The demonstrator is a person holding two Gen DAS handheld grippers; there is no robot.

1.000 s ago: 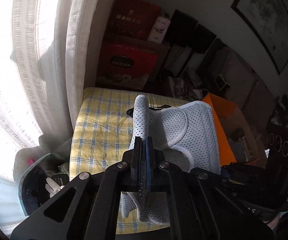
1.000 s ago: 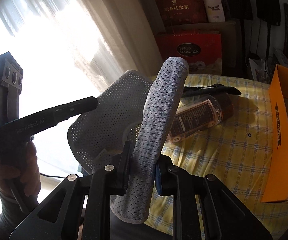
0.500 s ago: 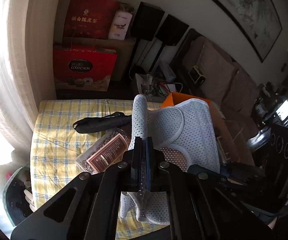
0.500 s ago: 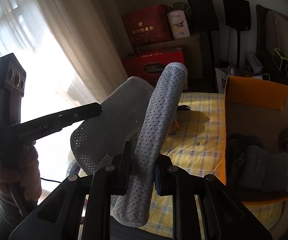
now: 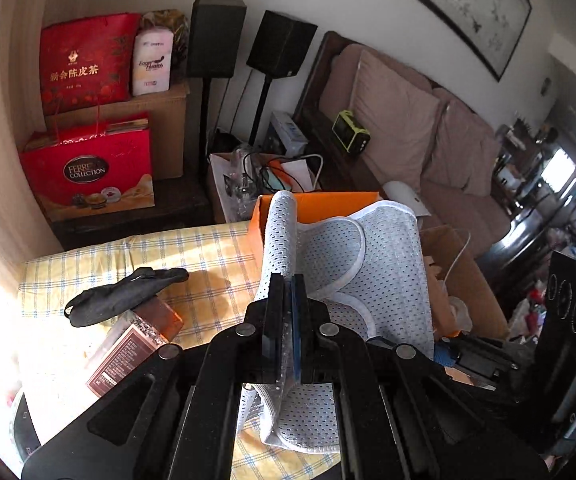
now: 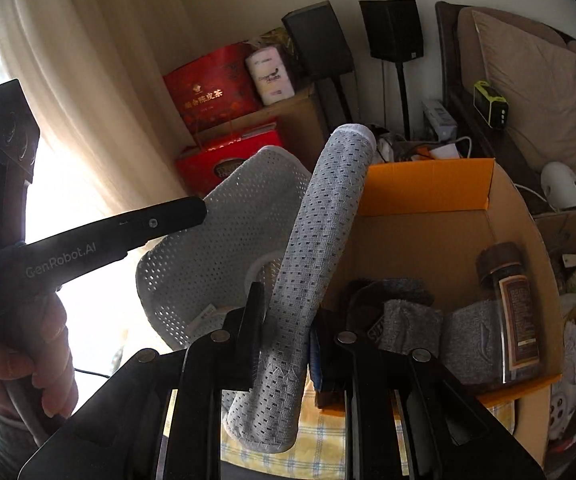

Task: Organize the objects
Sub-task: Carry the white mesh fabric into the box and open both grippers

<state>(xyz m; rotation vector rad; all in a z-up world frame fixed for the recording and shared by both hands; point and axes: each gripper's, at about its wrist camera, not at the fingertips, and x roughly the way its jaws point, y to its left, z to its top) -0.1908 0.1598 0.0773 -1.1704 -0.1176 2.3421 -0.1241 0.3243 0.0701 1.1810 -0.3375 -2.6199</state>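
Red gift bag (image 5: 87, 168): "FERRERO COLLECTION". Red box (image 5: 85, 62): "新会陈皮茶". Left gripper (image 6: 203, 212) handle: "GenRobot.AI".

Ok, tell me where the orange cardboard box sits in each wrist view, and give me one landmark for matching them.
Left wrist view: the orange cardboard box is at centre, mostly hidden behind the white mesh garment; only its far wall shows.
Right wrist view: the box fills the centre-right, open, with grey socks and a brown jar inside.
Shared landmark: the red Ferrero gift bag by the curtain.

Pale mesh garment (image 5: 384, 264), perhaps underwear, held aloft, partly over orange box (image 6: 428, 178)
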